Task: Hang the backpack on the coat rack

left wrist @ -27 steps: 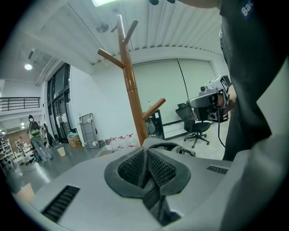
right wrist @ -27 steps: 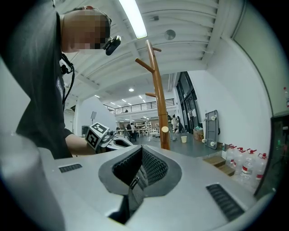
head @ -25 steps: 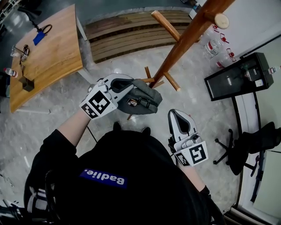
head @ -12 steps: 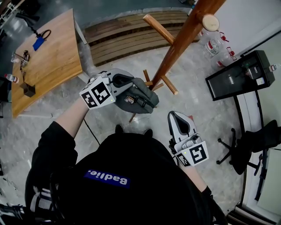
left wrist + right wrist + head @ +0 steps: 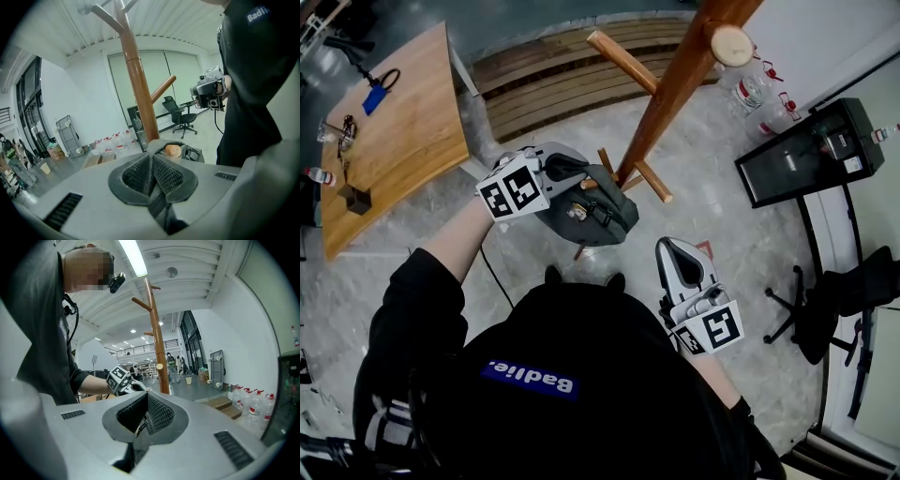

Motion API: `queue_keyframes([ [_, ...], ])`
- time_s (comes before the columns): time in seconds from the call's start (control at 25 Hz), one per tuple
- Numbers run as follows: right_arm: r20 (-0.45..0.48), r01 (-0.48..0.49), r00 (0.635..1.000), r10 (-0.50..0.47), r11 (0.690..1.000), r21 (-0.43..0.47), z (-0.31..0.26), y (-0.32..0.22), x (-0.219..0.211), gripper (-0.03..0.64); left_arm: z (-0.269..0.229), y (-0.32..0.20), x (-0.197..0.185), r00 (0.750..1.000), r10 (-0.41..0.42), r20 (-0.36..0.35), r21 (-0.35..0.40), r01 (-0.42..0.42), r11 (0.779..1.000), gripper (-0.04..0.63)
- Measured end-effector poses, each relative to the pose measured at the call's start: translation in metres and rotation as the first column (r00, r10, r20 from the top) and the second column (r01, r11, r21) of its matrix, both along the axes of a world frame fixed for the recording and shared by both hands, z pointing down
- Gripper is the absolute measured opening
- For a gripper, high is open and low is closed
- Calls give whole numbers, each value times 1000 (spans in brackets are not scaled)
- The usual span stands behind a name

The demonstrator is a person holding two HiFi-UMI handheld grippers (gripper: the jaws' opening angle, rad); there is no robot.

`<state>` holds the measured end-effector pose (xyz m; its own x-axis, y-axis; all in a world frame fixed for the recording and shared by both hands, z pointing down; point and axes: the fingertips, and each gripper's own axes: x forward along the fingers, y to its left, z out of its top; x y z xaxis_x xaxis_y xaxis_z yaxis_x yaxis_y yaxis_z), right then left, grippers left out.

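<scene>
The left tongs point(image 5: 151, 169) are clamped on a narrow grey strap at the top of the backpack point(image 5: 595, 211); the bag hangs from that one hold just beside the pole of the coat rack point(image 5: 675, 89), on the person's side of it, close to the short lower pegs point(image 5: 652, 183); it is not yet on any peg.

The right tongs point(image 5: 678, 255) are pressed together with nothing between them, well apart from the coat rack and nearer the person's body.

The backpack looks soft and slack; its cloth slumps below the strap and keeps no shape of its own; since one pinch carries it, it is probably not heavy.

The strap is the sensible place to hold it, though thin webbing may slide through the pads; a grip to one side of the loop would leave an opening for a peg; the sagging body may swing against the pole.
</scene>
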<state>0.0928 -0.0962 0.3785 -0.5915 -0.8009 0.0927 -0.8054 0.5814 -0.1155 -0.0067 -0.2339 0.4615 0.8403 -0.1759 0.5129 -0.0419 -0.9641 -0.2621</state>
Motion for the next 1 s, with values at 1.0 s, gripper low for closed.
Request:
queue_keyframes([
  [1.0, -33, 46, 998, -46, 999, -4, 4, 6, 3, 6, 32, -6, 11, 999, -14, 44, 154, 7, 988, 41],
])
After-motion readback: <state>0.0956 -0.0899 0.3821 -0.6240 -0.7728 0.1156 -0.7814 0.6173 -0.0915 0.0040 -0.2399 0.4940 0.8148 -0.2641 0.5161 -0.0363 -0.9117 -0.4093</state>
